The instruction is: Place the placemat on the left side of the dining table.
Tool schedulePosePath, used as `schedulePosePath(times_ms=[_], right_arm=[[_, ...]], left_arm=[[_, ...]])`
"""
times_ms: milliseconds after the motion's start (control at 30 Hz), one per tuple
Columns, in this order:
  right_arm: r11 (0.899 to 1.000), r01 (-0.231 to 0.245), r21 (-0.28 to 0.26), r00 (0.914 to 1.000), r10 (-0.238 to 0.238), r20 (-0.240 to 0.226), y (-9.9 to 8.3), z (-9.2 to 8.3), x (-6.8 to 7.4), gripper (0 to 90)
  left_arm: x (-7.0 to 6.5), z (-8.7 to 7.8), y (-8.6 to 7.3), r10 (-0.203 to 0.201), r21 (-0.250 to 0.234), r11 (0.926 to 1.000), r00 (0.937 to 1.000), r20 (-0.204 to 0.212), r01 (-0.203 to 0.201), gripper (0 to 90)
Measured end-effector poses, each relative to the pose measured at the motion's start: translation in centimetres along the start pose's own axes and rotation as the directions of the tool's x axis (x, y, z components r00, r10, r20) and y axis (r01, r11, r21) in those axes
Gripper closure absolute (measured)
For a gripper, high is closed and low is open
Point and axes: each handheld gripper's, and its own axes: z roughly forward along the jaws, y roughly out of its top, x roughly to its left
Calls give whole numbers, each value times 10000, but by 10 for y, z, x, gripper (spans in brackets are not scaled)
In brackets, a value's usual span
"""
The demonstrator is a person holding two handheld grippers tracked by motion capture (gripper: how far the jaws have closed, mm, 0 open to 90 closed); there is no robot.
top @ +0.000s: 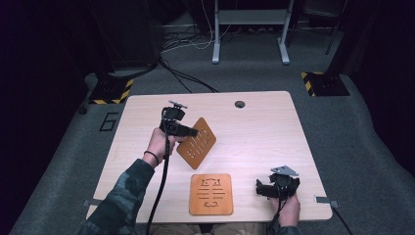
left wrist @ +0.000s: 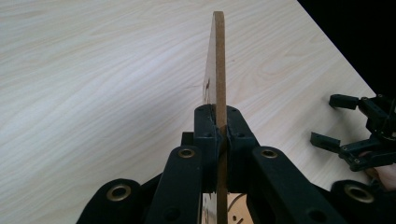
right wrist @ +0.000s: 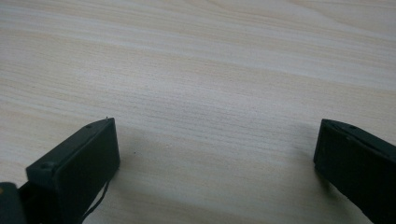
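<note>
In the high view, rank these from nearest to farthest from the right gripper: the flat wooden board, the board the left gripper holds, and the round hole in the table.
Measured from the right gripper, near the table's front right corner:
1. flat wooden board, lying just to its left by the front edge.
2. held wooden board, clamped in the left gripper, around mid-table.
3. round hole, near the table's far edge.

The table (top: 264,132) has a pale wood-grain top, smooth with a soft sheen; the lifted board (top: 198,143) looks like brown fibreboard, matt, with cut-out slots and a plain raw edge; the flat board (top: 211,194) shares that matt brown finish; the left gripper (left wrist: 217,125) is matt black plastic with brass-coloured rivets; the right gripper (right wrist: 217,158) has dull black pads; the floor (top: 352,147) is grey carpet.
</note>
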Motion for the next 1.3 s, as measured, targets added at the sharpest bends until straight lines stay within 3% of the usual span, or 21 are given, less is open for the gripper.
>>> schedulePosePath(times_ms=[300, 400, 767, 867, 1167, 1300], right_arm=[[10000, 0, -1, 10000, 0, 7, 0, 0, 0, 0], [10000, 1, -12, 10000, -1, -8, 0, 0, 0, 0], [10000, 7, -7, 10000, -7, 19, 0, 0, 0, 0], [10000, 0, -17, 10000, 0, 34, 0, 0, 0, 0], [10000, 6, -15, 10000, -6, 37, 0, 0, 0, 0], [10000, -20, -17, 10000, 20, 45, 0, 0, 0, 0]], left_arm=[[25, -9, -5, -521, -60, 9986, 9976, -460, 519, 860], [37, -14, -7, -783, -147, 9969, 9940, -769, 774, 860], [66, -27, -14, -1370, -194, 9906, 9822, -1285, 1356, 860], [76, -28, -16, -1700, -284, 9854, 9754, -1405, 1677, 860], [89, -31, -21, -2142, -502, 9767, 9609, -1755, 2086, 860], [98, -33, -24, -2403, -645, 9706, 9503, -1978, 2319, 861]])
